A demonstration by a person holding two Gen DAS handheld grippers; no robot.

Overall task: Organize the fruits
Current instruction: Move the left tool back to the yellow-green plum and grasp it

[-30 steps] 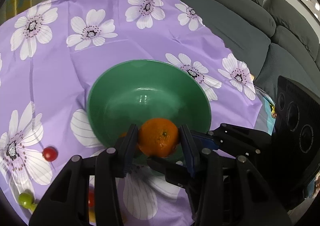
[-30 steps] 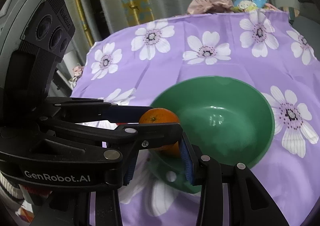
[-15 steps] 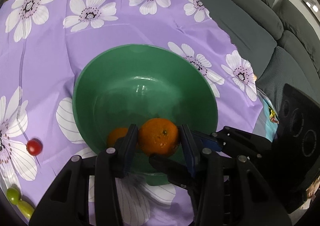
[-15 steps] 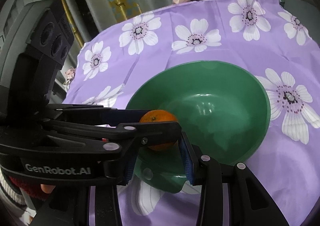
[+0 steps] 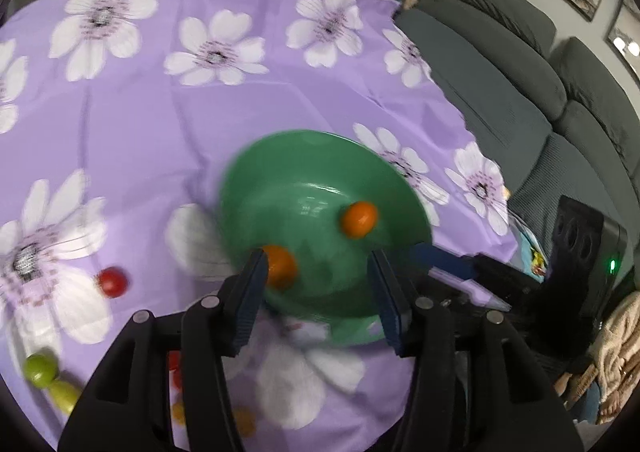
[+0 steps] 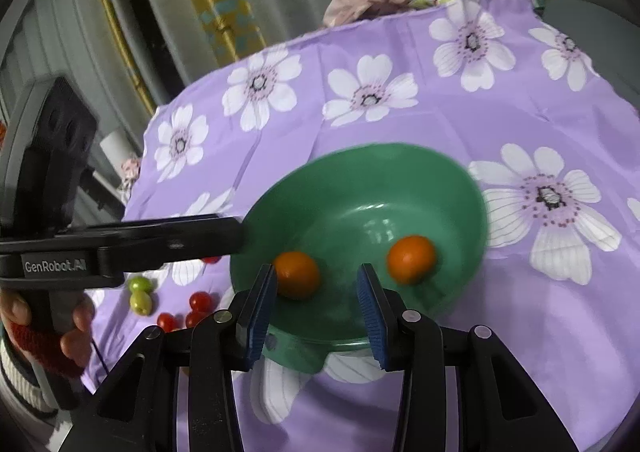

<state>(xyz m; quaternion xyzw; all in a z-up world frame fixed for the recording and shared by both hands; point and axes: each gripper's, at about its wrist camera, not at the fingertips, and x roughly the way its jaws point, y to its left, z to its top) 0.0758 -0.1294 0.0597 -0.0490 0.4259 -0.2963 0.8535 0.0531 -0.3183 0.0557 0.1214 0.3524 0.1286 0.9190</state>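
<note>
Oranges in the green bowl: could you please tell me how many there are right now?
2. One orange lies at the near-left of the green bowl, just beyond the right tool's fingertips; the other orange sits further right inside. None seems hidden.

Left gripper [image 5: 318, 284]: jaws just opened wider, nothing gripped between pads. Right gripper [image 6: 316, 302]: jaws parted, nothing clamped. Left hand [image 6: 60, 328] wrapped around its handle.

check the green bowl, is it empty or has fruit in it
Has fruit: two oranges lie inside the green bowl, apart from each other. No gripper holds either.
</note>
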